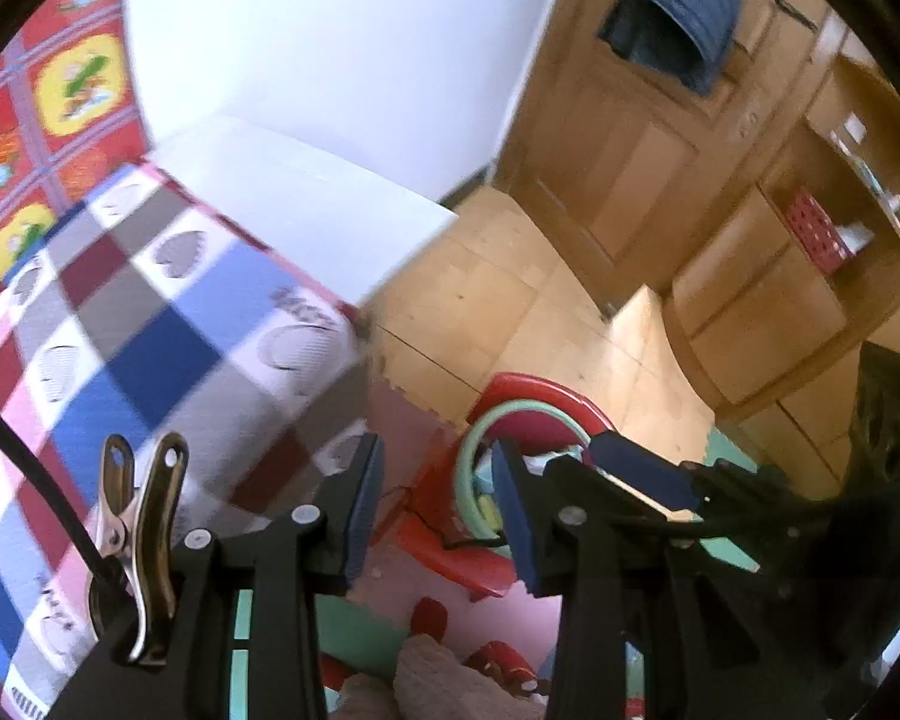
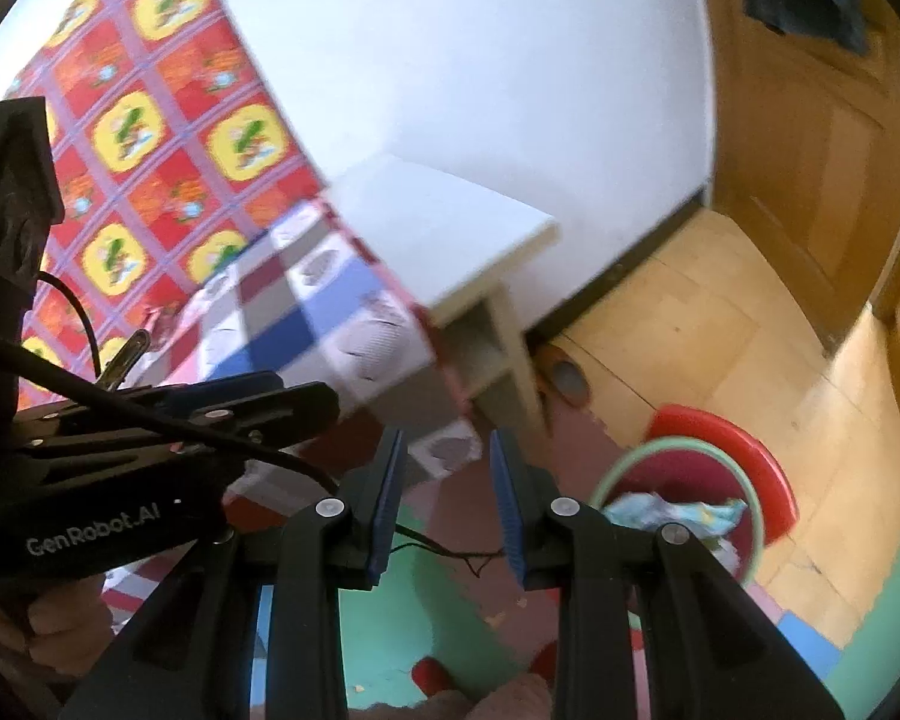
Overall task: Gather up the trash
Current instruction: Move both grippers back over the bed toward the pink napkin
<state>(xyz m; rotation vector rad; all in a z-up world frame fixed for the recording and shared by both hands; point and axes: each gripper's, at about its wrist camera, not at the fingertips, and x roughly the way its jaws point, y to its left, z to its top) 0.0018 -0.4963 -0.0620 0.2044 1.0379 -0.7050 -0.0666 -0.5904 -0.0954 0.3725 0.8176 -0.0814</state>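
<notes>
Both your left tool (image 1: 438, 498) and right tool (image 2: 444, 504) hang narrowly parted and empty above the floor mat (image 2: 384, 606). You seem between pickups; next, find trash for the green-rimmed bin (image 2: 684, 510) beside the bed's corner.

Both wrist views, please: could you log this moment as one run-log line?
left gripper: open, empty | right gripper: open, empty | red bin: on floor, crumpled trash inside | checked bedcover: left

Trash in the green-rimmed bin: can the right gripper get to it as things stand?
Probably yes. The right gripper is open and empty, the bin sits uncovered on the floor just to its right, and the crumpled wrappers lie exposed on top.
</notes>
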